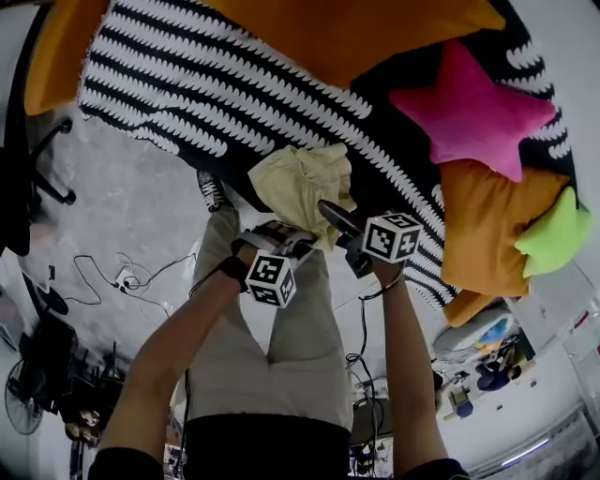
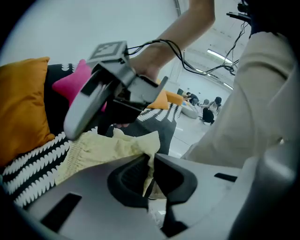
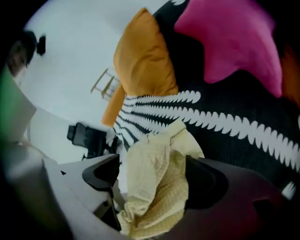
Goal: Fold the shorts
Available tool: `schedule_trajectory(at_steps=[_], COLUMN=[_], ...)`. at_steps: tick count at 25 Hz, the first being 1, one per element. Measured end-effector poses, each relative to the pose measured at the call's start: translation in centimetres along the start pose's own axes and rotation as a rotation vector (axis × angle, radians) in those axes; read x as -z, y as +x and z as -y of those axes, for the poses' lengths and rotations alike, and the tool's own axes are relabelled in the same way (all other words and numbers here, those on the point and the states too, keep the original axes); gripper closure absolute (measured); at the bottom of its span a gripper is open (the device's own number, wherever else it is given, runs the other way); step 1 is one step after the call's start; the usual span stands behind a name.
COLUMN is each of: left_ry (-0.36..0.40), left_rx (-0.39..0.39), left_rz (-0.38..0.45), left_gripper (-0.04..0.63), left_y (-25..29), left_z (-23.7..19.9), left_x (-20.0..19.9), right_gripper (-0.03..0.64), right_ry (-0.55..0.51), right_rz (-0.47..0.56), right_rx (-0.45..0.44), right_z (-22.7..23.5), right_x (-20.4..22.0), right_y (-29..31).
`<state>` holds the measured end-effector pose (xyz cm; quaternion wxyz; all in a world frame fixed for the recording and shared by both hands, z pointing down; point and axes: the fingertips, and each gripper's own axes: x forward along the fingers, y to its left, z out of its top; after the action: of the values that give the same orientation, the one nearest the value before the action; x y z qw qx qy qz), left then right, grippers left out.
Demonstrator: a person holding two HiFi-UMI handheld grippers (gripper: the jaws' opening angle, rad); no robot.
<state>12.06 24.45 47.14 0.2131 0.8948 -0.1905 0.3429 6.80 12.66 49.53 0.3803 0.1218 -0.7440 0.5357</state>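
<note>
1. Pale yellow cloth, the shorts (image 1: 302,181), sit bunched in a crumpled heap at the edge of the black cover with white stripes (image 1: 187,84).
2. The left claw (image 2: 149,174) is clamped on the shorts. Its dark pads are pressed together with a thin fold of yellow fabric pinched between them, and the rest of the cloth spills away toward 10 o'clock in the left gripper view.
3. The right claw (image 3: 152,178) stands wide apart. A thick wad of the shorts lies between its pads, and no squeeze on it shows.
4. In the head view both claws come at the heap from 6 o'clock, close side by side. The left marker cube (image 1: 272,278) is at 7 o'clock of the shorts and the right marker cube (image 1: 392,236) is at 4 o'clock.
5. Out from the heap there is a pink star cushion (image 1: 469,108) at 2 o'clock and an orange cushion (image 1: 487,225) at 3 o'clock. A green cushion (image 1: 553,234) is tucked against that orange cushion's far side.
6. Another orange cushion (image 1: 347,28) lies at 12 o'clock, and a third (image 1: 61,52) is away at 10 o'clock.
7. A shoe (image 1: 211,190) sits just at 9 o'clock of the shorts. Beige trousers (image 1: 281,356) run down to 6 o'clock, and there are cables (image 1: 112,277) on the grey floor (image 1: 131,216) at 8 o'clock.
</note>
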Motion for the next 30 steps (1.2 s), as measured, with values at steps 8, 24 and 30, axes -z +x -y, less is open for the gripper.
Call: schedule_trajectory(at_steps=[8, 24, 30], left_ry=[0.025, -0.119, -0.317], left_rx=[-0.082, 0.029, -0.041], left_rz=[0.047, 0.154, 0.211], left_gripper=[0.561, 0.568, 0.569], left_y=[-1.5, -4.6, -7.3], left_z=[-1.0, -3.2, -5.5], left_x=[-0.5, -2.2, -2.0], right_gripper=[0.591, 0.021, 0.387], right_ry=[0.362, -1.522, -1.659], right_rz=[-0.018, -0.491, -0.322], right_rx=[0.256, 0.062, 0.389], right_z=[5.7, -0.2, 1.6], right_x=[5.1, 9.7, 6.7], right_y=[-2.6, -5.6, -2.4])
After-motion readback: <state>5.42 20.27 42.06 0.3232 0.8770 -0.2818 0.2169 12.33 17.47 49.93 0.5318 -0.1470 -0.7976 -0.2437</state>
